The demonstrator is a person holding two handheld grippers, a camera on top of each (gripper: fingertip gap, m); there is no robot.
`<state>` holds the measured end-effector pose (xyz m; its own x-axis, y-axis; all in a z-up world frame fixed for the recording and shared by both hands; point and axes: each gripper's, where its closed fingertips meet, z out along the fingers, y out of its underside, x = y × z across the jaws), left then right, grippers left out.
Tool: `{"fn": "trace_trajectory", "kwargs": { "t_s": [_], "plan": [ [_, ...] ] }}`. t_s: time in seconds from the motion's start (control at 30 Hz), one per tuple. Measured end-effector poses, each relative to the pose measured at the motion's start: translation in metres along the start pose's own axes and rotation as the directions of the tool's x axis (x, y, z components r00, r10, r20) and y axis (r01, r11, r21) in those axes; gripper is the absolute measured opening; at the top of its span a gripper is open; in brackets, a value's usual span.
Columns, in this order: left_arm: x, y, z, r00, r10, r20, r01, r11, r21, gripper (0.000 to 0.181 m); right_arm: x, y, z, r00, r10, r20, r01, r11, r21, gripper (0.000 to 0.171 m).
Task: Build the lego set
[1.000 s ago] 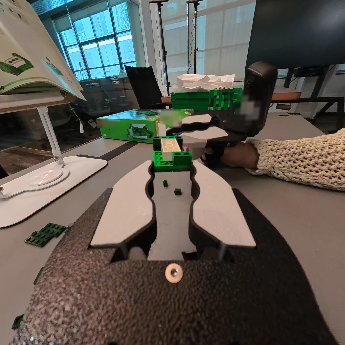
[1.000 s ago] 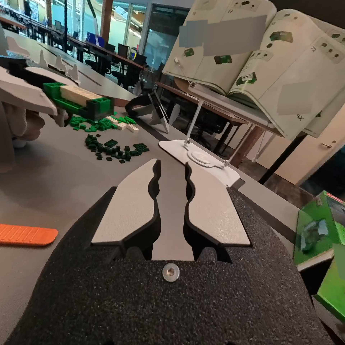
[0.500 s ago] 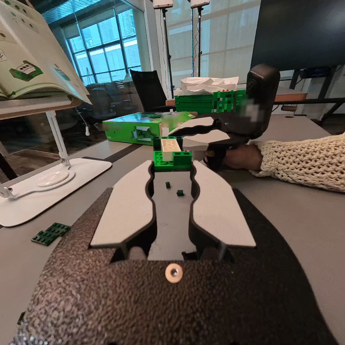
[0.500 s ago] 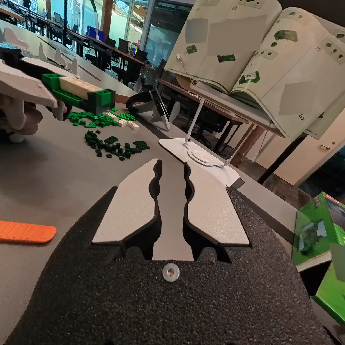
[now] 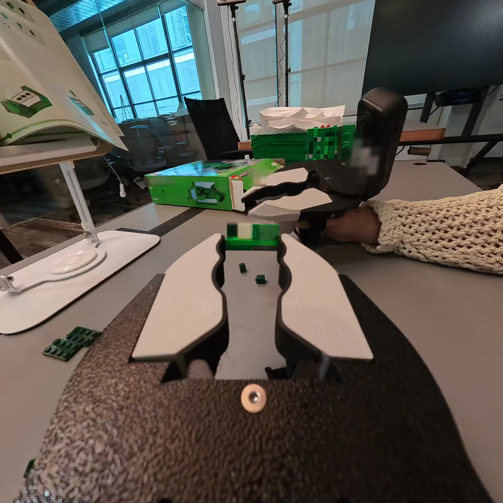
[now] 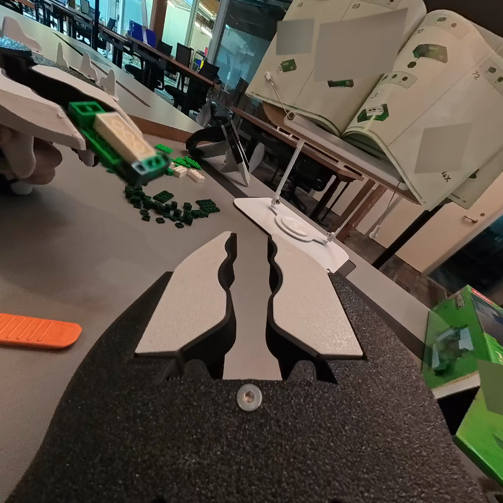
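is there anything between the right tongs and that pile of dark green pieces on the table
Nothing visible. The right tongs are slightly open and empty, with bare table up to the dark green pieces. The left tongs hold the green and white block assembly above and left, off that line.

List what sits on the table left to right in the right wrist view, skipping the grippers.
Orange tool → dark green loose bricks → white stand base → green box.
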<state>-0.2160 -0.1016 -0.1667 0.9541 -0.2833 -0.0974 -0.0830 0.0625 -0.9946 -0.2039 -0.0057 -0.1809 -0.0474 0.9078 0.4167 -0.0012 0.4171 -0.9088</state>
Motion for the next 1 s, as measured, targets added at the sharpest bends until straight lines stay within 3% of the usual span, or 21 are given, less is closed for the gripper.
{"fn": "trace_trajectory", "kwargs": {
  "t_s": [0.47, 0.57, 0.7, 0.8, 0.9, 0.93, 1.0],
  "plan": [
    [0.000, 0.001, 0.001, 1.000, -0.001, -0.003, 0.001, 1.000, -0.007, 0.035, -0.002, 0.001, 0.000, 1.000, -0.013, 0.011, 0.013, 1.000, -0.007, 0.020],
    [0.000, 0.001, 0.001, 1.000, 0.000, -0.003, 0.000, 1.000, -0.009, 0.035, -0.025, -0.007, 0.002, 0.986, 0.009, 0.167, -0.011, 1.000, 0.009, 0.021],
    [0.001, 0.001, 0.001, 1.000, -0.006, -0.011, 0.006, 1.000, -0.005, 0.035, -0.077, -0.027, -0.002, 0.846, 0.189, 0.498, -0.207, 0.978, -0.018, 0.034],
    [0.000, -0.001, 0.000, 1.000, -0.014, -0.013, 0.015, 1.000, 0.006, 0.035, -0.096, -0.037, -0.004, 0.737, 0.302, 0.604, -0.320, 0.944, -0.082, 0.037],
    [0.003, -0.005, -0.001, 0.999, -0.026, -0.041, 0.027, 0.999, 0.036, 0.035, -0.098, -0.048, -0.004, 0.587, 0.470, 0.659, -0.507, 0.848, -0.154, 0.040],
    [0.006, -0.008, -0.001, 0.997, -0.036, -0.064, 0.040, 0.997, 0.060, 0.035, -0.098, -0.051, -0.004, 0.563, 0.489, 0.667, -0.534, 0.830, -0.157, 0.044],
    [0.011, -0.017, -0.005, 0.988, -0.083, -0.129, 0.099, 0.987, 0.128, 0.035, -0.097, -0.049, -0.002, 0.640, 0.440, 0.630, -0.483, 0.868, -0.116, 0.052]
  ]
}}
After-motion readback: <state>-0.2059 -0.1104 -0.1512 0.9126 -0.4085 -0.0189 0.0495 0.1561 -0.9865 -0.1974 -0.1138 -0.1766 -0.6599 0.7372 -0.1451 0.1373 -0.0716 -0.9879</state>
